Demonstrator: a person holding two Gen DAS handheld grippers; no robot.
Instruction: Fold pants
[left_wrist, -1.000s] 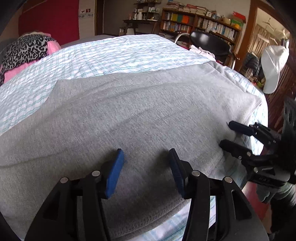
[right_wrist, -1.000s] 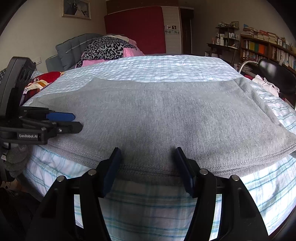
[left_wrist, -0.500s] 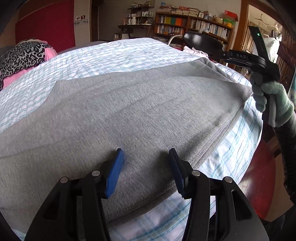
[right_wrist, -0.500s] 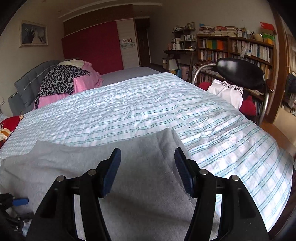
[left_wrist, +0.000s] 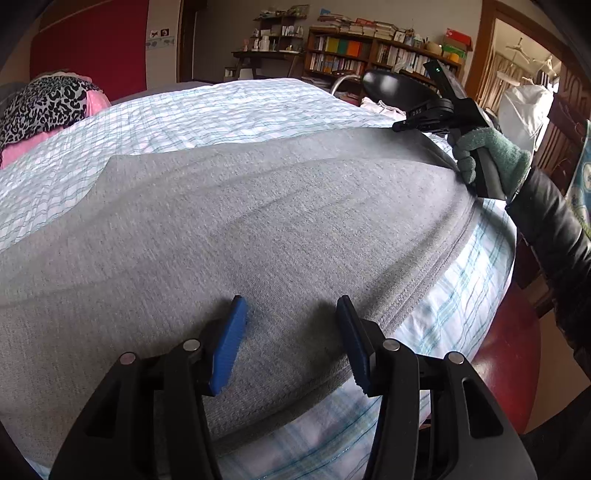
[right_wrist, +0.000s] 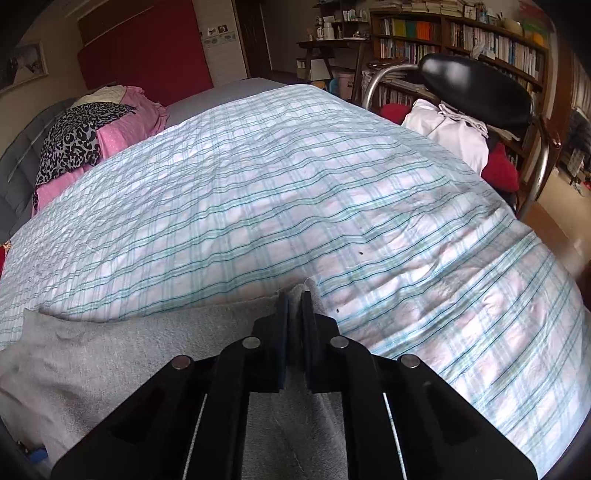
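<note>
Grey pants (left_wrist: 258, 229) lie spread on the checked bed (right_wrist: 295, 192). The right gripper (right_wrist: 294, 299), held in a gloved hand (left_wrist: 491, 158), has just clamped its jaws tight on the pants' far corner. The left gripper (left_wrist: 291, 332) hovers half-open over the near hem, holding nothing. The pinched corner mostly hides between the pads.

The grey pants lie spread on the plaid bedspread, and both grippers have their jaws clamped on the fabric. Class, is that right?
Not quite. Only the right gripper is clamped on the grey pants, its jaws having just closed on a far corner, as the right wrist view shows. The left gripper has its jaws open over the fabric, as the left wrist view shows. The pants do lie on the plaid bedspread.
</note>
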